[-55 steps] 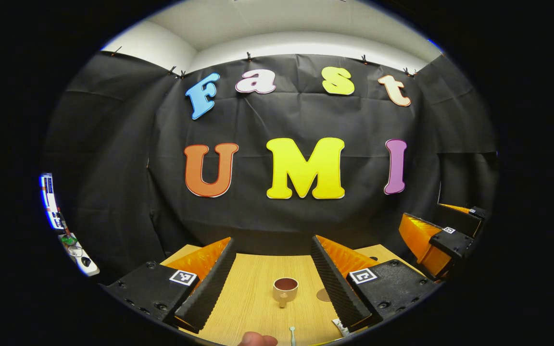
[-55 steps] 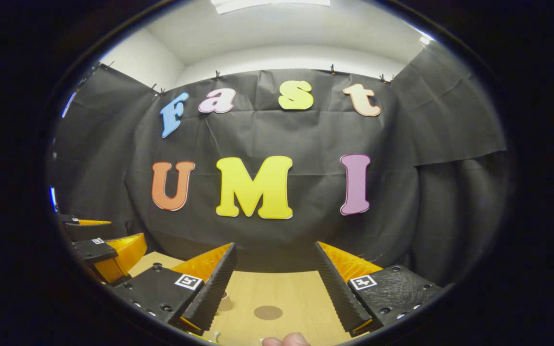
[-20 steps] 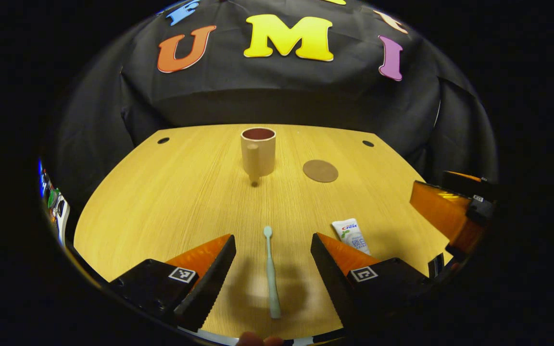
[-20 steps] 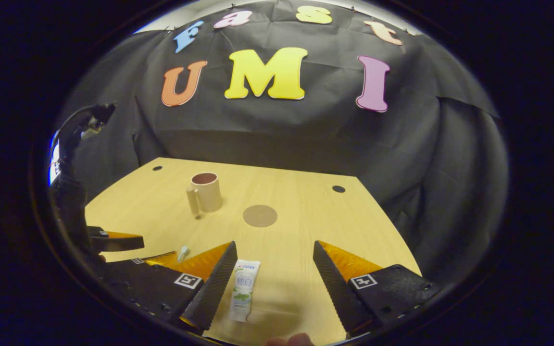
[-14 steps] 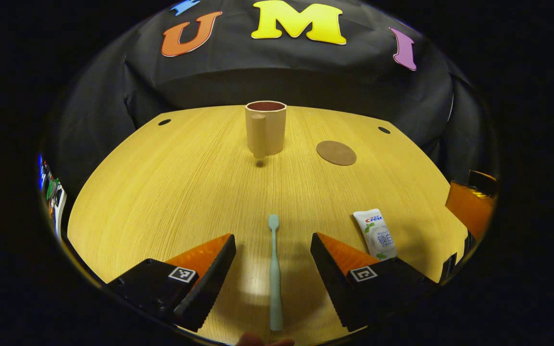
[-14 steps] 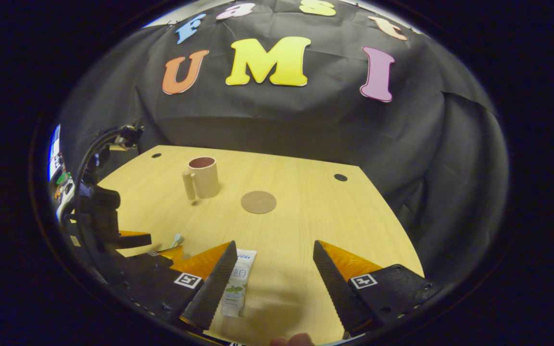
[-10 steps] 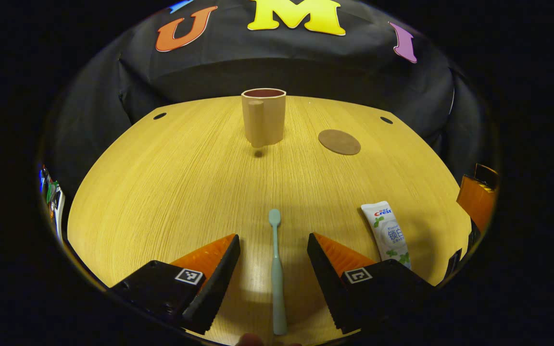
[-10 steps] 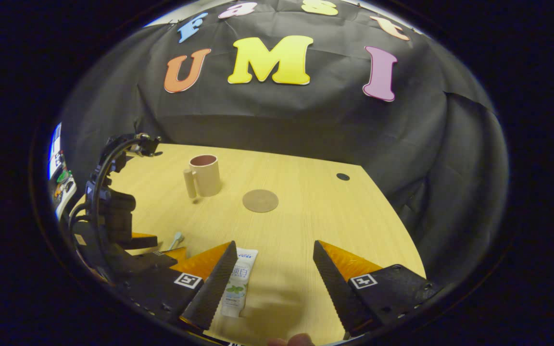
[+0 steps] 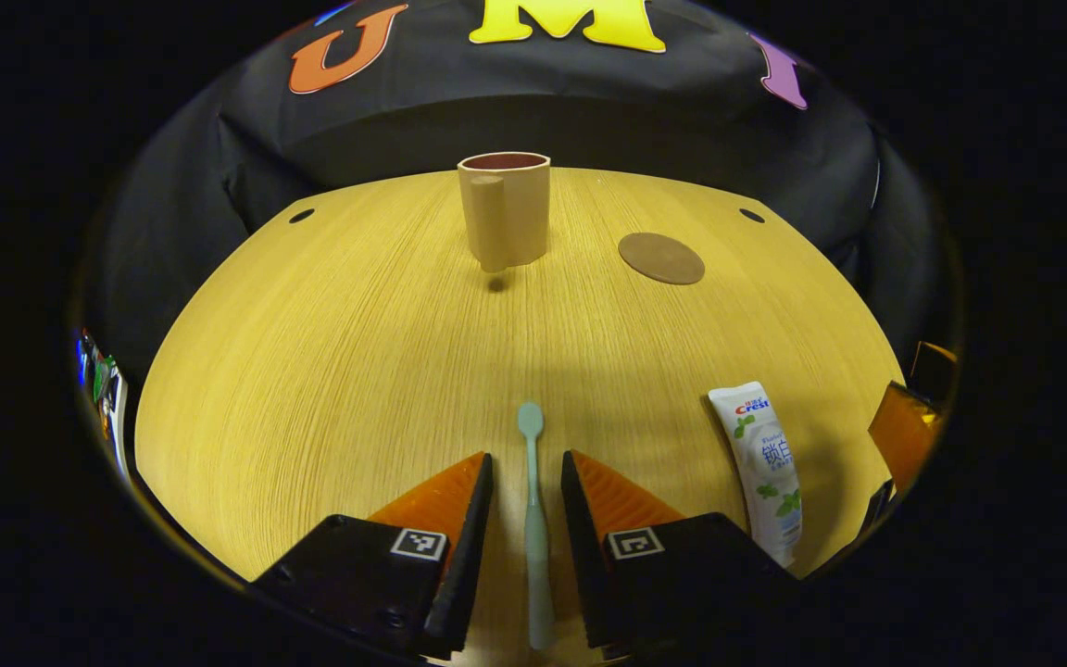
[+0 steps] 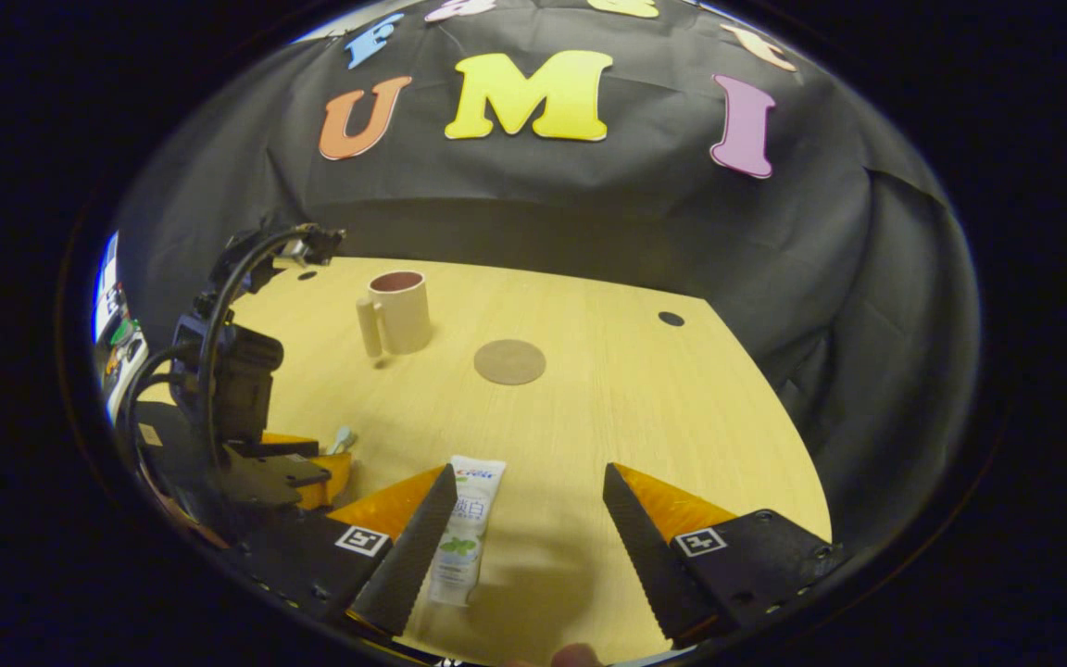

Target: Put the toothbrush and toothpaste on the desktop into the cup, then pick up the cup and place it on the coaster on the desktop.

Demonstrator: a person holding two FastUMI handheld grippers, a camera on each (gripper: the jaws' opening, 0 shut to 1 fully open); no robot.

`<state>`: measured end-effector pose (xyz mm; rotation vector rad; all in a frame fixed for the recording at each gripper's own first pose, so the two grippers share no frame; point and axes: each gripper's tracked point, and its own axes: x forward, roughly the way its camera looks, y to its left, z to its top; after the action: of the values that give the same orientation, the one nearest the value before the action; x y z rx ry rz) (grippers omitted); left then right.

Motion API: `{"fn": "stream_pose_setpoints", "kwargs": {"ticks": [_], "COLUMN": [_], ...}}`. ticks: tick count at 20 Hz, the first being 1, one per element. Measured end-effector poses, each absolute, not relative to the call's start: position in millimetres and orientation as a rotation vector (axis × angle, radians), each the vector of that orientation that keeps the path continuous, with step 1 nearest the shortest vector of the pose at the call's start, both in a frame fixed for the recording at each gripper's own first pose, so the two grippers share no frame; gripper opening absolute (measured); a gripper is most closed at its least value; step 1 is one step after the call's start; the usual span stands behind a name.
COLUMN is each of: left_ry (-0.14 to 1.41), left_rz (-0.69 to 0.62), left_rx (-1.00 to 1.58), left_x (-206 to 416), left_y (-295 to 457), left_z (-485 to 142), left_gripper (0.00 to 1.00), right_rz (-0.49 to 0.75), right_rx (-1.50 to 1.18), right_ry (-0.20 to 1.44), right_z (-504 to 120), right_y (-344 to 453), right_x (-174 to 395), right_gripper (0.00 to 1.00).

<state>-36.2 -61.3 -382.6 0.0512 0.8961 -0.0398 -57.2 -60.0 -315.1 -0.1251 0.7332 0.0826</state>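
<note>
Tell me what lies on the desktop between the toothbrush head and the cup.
Nothing: in the left gripper view the stretch of desktop from the toothbrush head to the cup is bare wood.

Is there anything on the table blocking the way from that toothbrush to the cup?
Nothing visible does. The toothbrush lies between the left gripper jaws, and bare desktop runs from it up to the cup. The toothpaste and coaster lie off to the side.

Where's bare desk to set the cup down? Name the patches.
Free: the wide stretch left of the cup and toothbrush, and the far right corner behind the coaster. Crowded: the near edge, where the left gripper straddles the toothbrush and the right gripper hangs by the toothpaste.
</note>
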Motion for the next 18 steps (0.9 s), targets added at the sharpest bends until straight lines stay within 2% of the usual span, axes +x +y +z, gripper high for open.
{"fn": "stream_pose_setpoints", "kwargs": {"ticks": [1, 4, 6, 7, 9, 13, 18], "left_ry": [0.897, 0.898, 0.897, 0.897, 0.894, 0.876, 0.817], "left_rz": [-0.054, -0.083, -0.086, -0.082, -0.072, -0.021, -0.025], "left_rx": [0.063, 0.109, 0.137, 0.137, 0.121, 0.100, 0.039], "left_x": [-35, -35, -35, -35, -34, -32, -28], "left_y": [-63, -64, -66, -67, -67, -54, -49], "left_z": [-383, -382, -382, -381, -382, -375, -352], "left_gripper": [0.41, 0.28, 0.18, 0.09, 0.04, 0.03, 0.03], "right_rz": [0.086, 0.096, 0.100, 0.100, 0.105, 0.119, 0.144], "right_rx": [-0.123, -0.120, -0.116, -0.113, -0.108, -0.082, -0.069], "right_ry": [0.742, 0.765, 0.778, 0.784, 0.793, 0.824, 0.864], "right_z": [-318, -328, -334, -336, -342, -357, -378], "right_y": [-59, -54, -51, -51, -49, -44, -30], "right_x": [-58, -62, -63, -64, -63, -60, -56], "right_gripper": [0.96, 0.94, 0.96, 0.96, 0.94, 0.94, 0.94]}}
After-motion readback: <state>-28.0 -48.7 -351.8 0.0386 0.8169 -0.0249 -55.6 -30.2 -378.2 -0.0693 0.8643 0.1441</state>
